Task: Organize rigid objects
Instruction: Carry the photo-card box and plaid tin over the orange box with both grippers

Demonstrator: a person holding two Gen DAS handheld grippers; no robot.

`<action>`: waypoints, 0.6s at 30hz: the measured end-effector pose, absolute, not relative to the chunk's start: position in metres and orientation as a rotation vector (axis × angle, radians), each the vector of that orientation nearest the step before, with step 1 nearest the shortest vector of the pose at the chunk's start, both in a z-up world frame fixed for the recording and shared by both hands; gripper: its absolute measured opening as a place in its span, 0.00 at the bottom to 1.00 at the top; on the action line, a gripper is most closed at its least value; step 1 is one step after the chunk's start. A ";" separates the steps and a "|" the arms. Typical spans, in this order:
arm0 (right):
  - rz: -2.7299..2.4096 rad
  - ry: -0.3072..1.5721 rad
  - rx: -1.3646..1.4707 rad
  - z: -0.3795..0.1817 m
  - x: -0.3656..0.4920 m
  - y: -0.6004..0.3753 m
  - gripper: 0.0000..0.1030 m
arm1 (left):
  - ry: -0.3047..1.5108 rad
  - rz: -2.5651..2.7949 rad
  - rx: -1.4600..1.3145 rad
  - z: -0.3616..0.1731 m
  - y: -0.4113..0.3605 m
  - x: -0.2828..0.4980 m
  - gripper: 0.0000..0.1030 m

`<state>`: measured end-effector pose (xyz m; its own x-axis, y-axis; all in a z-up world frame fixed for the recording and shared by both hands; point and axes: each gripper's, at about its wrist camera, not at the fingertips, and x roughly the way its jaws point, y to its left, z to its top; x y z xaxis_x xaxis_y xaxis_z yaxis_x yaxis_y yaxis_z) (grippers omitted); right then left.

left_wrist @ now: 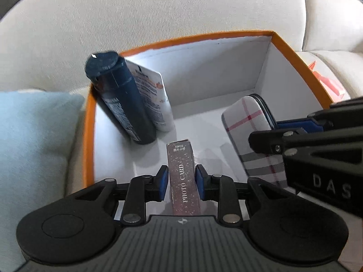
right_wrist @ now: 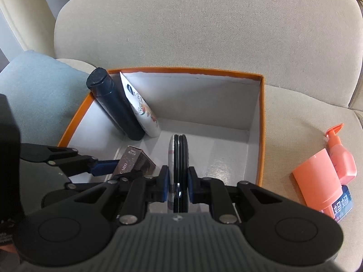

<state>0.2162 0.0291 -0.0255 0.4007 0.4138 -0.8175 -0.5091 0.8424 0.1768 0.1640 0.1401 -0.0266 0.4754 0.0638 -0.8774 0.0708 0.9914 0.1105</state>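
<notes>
While both grippers are hanging over box (right_wrist: 262, 122), I'm holding two items. Left gripper (left_wrist: 181, 182) pinching card box (left_wrist: 182, 174) across narrow sides, above floor at near-left; light, stiff cardboard, gentle squeeze suiting. Bottle (left_wrist: 124, 99) and tube (left_wrist: 154, 99) leaning in far-left corner. Right gripper (right_wrist: 178, 184) clamping plaid case (left_wrist: 251, 131) on edge; hard, smooth shell, probably slippery.

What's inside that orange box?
In the orange box: a dark bottle and white tube leaning in the corner, a photo card box, a plaid case. The floor beneath them is hidden.
</notes>
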 end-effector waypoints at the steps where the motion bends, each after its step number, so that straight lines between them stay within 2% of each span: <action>1: 0.582 1.001 -0.103 -0.025 0.216 0.028 0.16 | 1.076 0.000 0.159 -0.026 0.139 0.162 0.32; 11: 0.587 1.000 -0.094 -0.021 0.211 0.022 0.16 | 1.018 0.095 0.337 -0.017 0.125 0.156 0.32; 18: 0.593 1.018 -0.079 -0.025 0.209 0.022 0.17 | 0.936 0.102 0.184 0.014 0.147 0.142 0.32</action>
